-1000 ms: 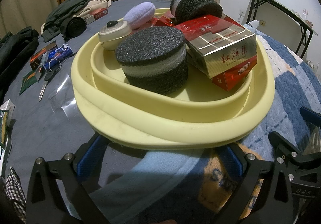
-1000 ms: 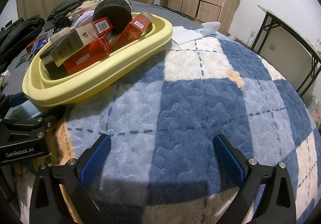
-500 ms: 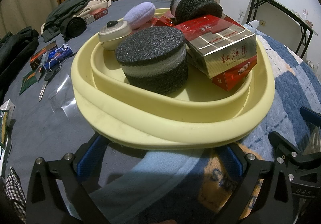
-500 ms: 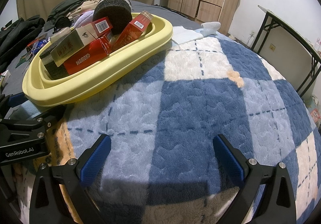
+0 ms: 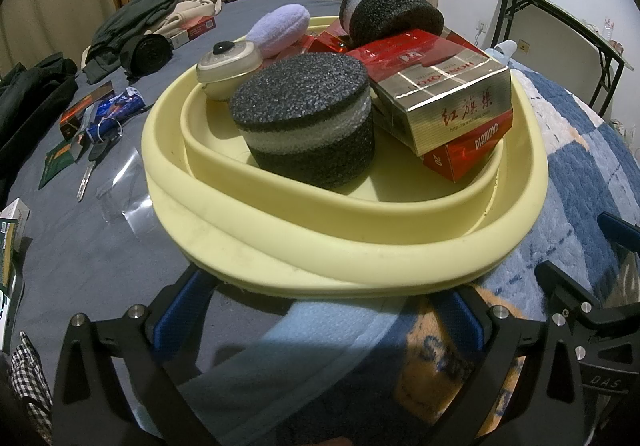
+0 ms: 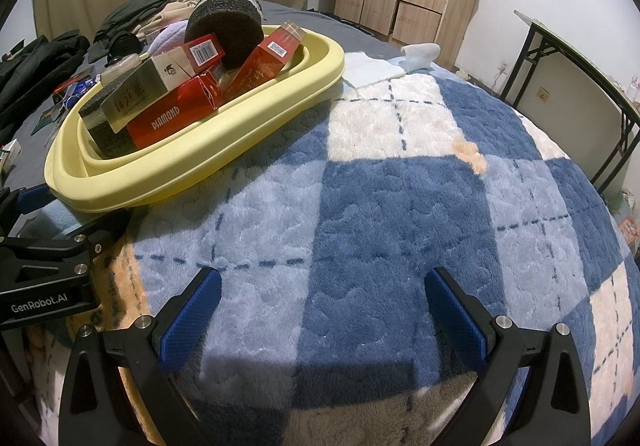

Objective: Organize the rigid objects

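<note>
My left gripper (image 5: 320, 310) spread wide, holding nothing, blue pads (image 5: 176, 310) tucked just under near rim of yellow basin (image 5: 340, 246). My right gripper (image 6: 322, 306) wide open too, empty, over blue checked blanket (image 6: 400, 186), basin off to its left. Basin holds foam pucks (image 5: 308, 126), gold carton (image 5: 448, 94) atop red Diamond box (image 5: 468, 154) (purple puff behind).
</note>
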